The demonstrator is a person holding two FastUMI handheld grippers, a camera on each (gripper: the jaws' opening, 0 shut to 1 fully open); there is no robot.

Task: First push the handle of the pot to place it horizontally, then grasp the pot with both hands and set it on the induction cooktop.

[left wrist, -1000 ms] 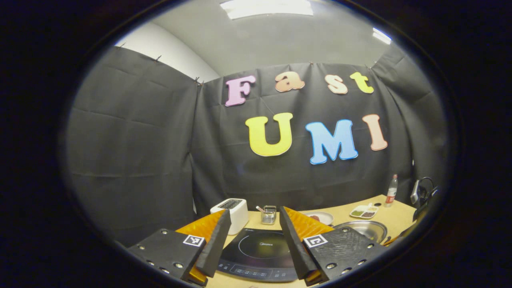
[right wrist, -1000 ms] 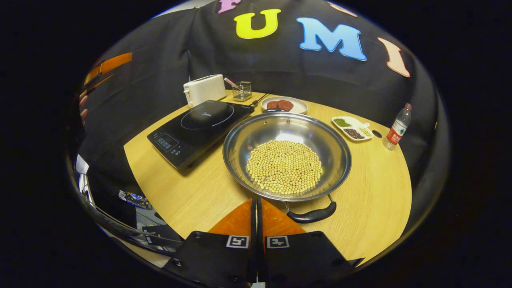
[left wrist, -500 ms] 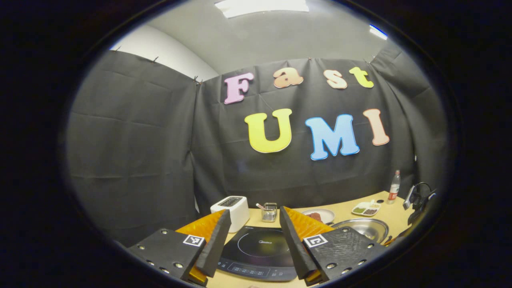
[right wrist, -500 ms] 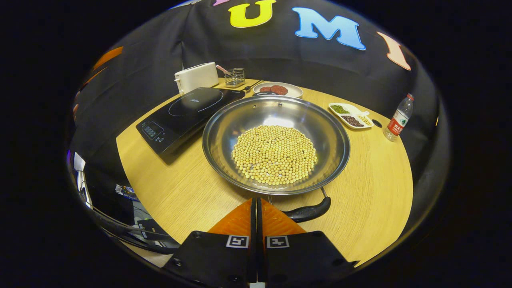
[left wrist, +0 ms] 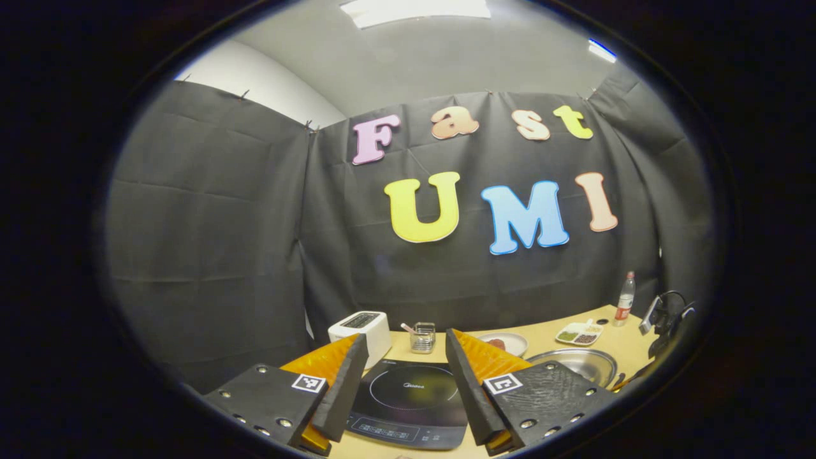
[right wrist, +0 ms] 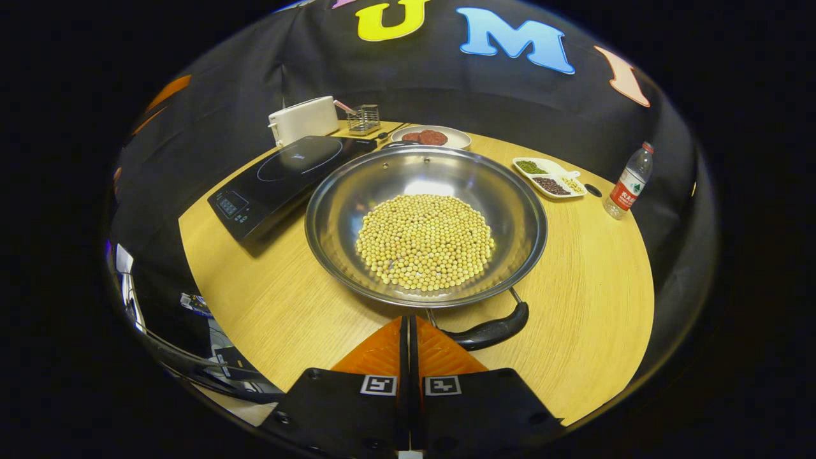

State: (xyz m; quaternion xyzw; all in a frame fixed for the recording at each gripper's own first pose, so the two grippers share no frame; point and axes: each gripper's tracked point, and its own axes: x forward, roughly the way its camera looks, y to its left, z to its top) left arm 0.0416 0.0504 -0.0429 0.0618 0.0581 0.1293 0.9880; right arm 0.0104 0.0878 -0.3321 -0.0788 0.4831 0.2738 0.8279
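Note:
A wide steel pot [right wrist: 523,217] full of yellow beans sits mid-table in the right gripper view. Its near black handle [right wrist: 491,330] lies just right of my right gripper [right wrist: 408,322], whose fingers are shut with nothing between them, tips at the left end of the handle. The black induction cooktop [right wrist: 287,182] lies left of the pot. In the left gripper view my left gripper [left wrist: 405,347] hangs open above the cooktop [left wrist: 411,398], and the pot's rim [left wrist: 574,363] shows to the right.
A white toaster [right wrist: 305,118], a small wire basket [right wrist: 363,118], a plate of red food [right wrist: 430,136], a divided dish of spices [right wrist: 549,178] and a bottle [right wrist: 628,185] line the far side of the round wooden table [right wrist: 593,319].
The right gripper has moved closer to the pot, which now looks larger and nearer. The left gripper's view has shifted slightly; it stays open over the cooktop.

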